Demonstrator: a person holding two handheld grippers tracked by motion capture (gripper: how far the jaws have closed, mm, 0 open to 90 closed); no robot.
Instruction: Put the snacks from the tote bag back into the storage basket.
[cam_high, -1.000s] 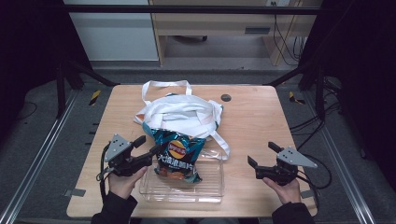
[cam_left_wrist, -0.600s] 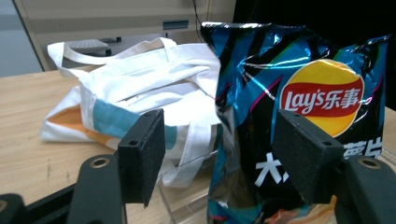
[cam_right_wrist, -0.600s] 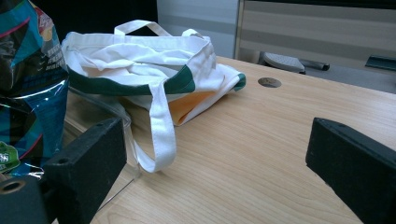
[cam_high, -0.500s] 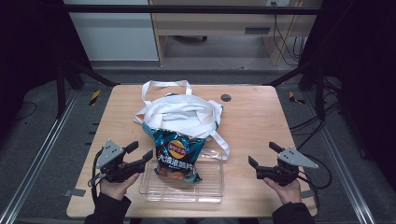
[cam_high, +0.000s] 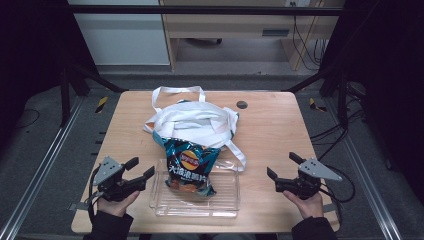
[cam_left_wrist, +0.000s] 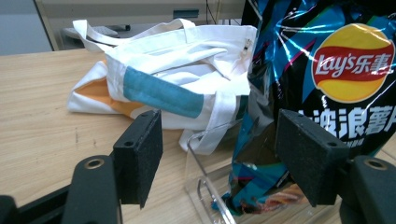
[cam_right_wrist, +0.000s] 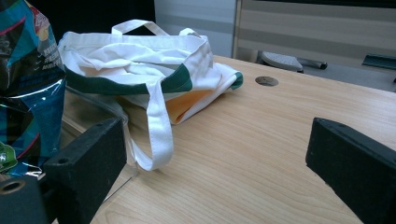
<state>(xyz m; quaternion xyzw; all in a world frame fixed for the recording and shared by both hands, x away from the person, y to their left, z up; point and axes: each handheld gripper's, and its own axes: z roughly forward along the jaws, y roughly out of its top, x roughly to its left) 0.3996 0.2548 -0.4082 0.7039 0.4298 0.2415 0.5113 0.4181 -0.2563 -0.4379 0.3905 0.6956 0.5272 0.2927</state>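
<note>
Pale wooden worktop (cam_high: 280, 135), square, carries everything. On its middle lies the crumpled white canvas tote bag with teal trim and orange lining (cam_high: 192, 120), handles flopped loose, one strap trailing toward the near edge. Just in front of the bag sits the clear rectangular plastic tray (cam_high: 225, 200), near the worktop's front edge. The dark blue crisp packet with the yellow-red logo (cam_high: 189, 167) leans with its lower end in the tray and its top against the bag; in the left gripper view it stands just beyond the jaw tips (cam_left_wrist: 327, 93), the tray's corner below it.

Left tool (cam_high: 138, 168) is at the tray's left side, jaws spread wide with nothing pinched between them, pads clear of the packet. Compared with a second ago it has pulled back from the packet toward the person's left and sunk a little, and its jaws have just been opening, nothing between them. Right tool (cam_high: 281, 165) rests in place at the right of the tray, well apart from it, jaws spread and empty.

Judgement: the packet looks released into the tray, so that placement seems done; the bag may be next to handle.
</note>
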